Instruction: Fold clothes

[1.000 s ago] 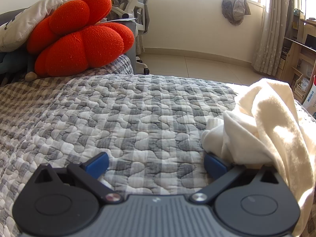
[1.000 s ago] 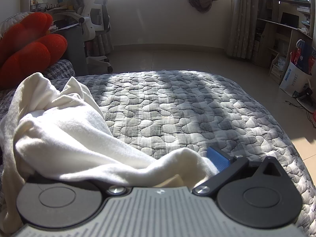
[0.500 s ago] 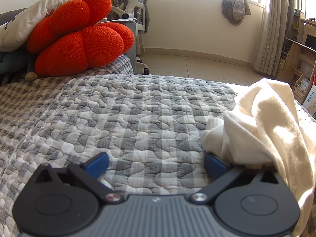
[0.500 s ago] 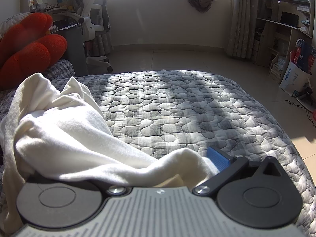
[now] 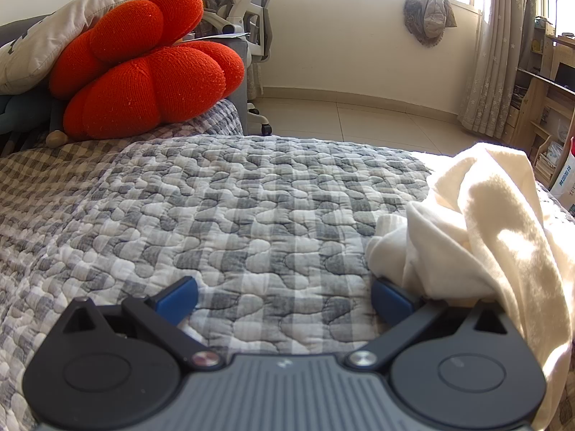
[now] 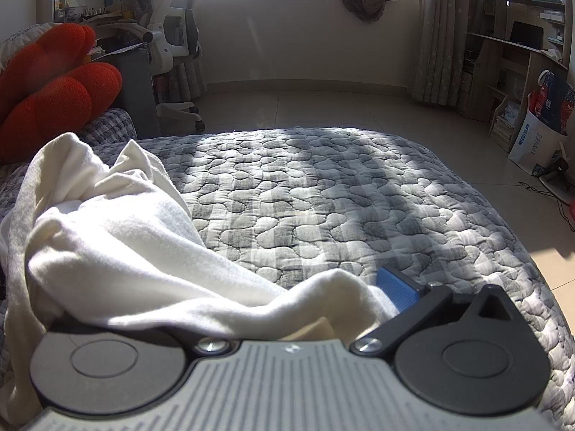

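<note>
A cream-white garment (image 5: 485, 233) lies bunched on the grey checked quilt (image 5: 251, 208) of a bed. In the left wrist view it sits at the right, its folds draped over the right finger's base. My left gripper (image 5: 284, 300) rests low over the quilt, open, with only bare quilt between its blue pads (image 5: 176, 298). In the right wrist view the garment (image 6: 118, 237) fills the left side and spreads across my right gripper (image 6: 287, 298). It hides the left finger. The right blue pad (image 6: 397, 287) stands wide, so this gripper looks open with cloth lying across the gap.
A red knotted cushion (image 5: 143, 68) and a pale pillow (image 5: 39, 43) lie at the bed's far left. Beyond the bed are a tiled floor (image 6: 323, 107), a white office chair (image 6: 172, 46), curtains (image 6: 442, 36) and wooden shelves (image 6: 521, 61). A paper bag (image 6: 539, 133) stands at the right.
</note>
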`<move>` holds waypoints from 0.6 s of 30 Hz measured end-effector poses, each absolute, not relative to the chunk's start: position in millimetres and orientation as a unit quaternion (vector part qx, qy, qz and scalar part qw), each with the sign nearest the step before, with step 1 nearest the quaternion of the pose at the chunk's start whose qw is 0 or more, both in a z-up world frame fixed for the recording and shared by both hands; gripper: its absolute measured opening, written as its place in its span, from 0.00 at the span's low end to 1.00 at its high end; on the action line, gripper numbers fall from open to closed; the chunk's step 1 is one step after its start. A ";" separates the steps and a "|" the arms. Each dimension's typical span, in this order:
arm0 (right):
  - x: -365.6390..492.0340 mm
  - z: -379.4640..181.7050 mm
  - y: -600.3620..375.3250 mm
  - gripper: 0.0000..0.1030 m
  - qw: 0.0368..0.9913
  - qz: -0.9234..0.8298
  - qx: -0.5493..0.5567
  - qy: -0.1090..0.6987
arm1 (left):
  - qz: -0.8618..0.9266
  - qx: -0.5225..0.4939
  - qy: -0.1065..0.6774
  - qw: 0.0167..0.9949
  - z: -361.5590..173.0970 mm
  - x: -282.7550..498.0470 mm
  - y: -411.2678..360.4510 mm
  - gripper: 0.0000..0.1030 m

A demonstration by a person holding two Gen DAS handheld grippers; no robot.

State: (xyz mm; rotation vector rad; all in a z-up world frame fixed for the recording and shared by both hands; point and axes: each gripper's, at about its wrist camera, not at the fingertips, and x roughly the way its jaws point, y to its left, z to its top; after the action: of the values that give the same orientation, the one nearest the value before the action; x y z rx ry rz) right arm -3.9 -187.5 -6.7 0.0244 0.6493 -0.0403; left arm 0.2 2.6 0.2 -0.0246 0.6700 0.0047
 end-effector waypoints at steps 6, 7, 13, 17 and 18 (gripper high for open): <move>-2.7 -7.2 -187.9 1.00 0.947 -0.020 0.012 0.319 | 0.003 -0.012 0.329 0.944 0.2 -0.9 0.3 1.00; -2.7 -7.2 -187.9 1.00 0.947 -0.020 0.012 0.319 | 0.003 -0.012 0.329 0.944 0.2 -0.9 0.2 1.00; -0.8 -7.8 -188.0 1.00 0.947 -0.020 0.012 0.319 | 0.002 -0.013 0.329 0.944 -0.2 -0.6 0.6 1.00; -4.5 -6.7 -187.7 1.00 0.947 -0.020 0.013 0.321 | -0.001 -0.016 0.329 0.944 0.4 -3.6 1.7 1.00; -5.6 -6.2 -187.5 1.00 0.946 -0.020 0.015 0.322 | -0.004 -0.017 0.328 0.944 0.8 -5.6 2.3 1.00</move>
State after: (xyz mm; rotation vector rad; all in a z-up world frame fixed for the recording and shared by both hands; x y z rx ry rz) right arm -5.6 -187.5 -6.2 0.0295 0.6568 -0.0400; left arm -5.6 2.3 0.8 -0.0348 0.6690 -0.0081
